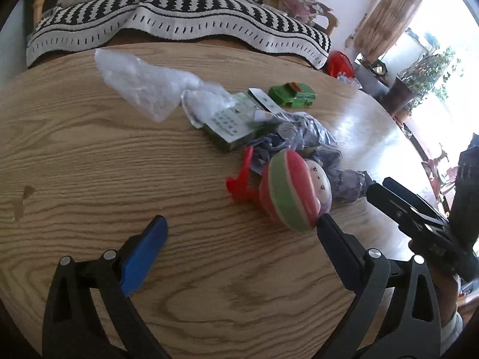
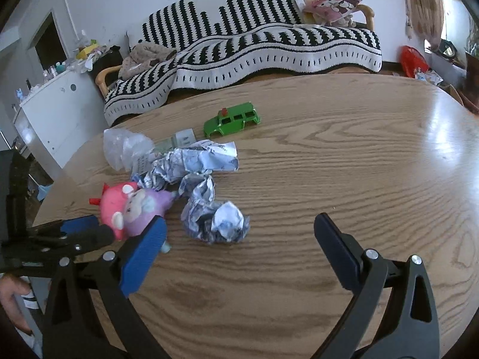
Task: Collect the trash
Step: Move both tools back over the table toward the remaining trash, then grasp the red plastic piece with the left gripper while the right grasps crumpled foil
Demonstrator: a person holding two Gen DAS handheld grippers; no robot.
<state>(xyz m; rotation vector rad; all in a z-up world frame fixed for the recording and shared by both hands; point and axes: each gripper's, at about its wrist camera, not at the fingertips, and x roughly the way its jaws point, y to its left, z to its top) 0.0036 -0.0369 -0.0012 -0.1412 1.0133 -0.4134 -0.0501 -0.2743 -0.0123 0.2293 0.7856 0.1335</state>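
Both sets of jaws stand wide apart with nothing between them — my left gripper (image 1: pixel 242 224) hangs over bare wood just beside the plush toy (image 1: pixel 295 190), my right gripper (image 2: pixel 239 229) faces the crumpled paper ball (image 2: pixel 217 223). I take the toy as my landmark: the ball lies just to its right in the right wrist view, a second wad of crumpled paper (image 2: pixel 194 161) sits behind it, and the clear plastic bag (image 1: pixel 143 85) and small printed box (image 1: pixel 232 121) lie further behind, toward the sofa (image 2: pixel 239 51). A green toy car (image 2: pixel 232 119) stands beyond those, apart.

The risk, as I judge it, is mixing things up: the toy touches or nearly touches the paper, so a careless close could drag it along or clamp it instead of trash. The light paper may also slide off my fingers (image 2: pixel 143 257) rather than be caught.

All of it rests on a round wood-grain table (image 2: pixel 329 209), glossy where window light hits, in a cluttered living room with a striped throw over the sofa.
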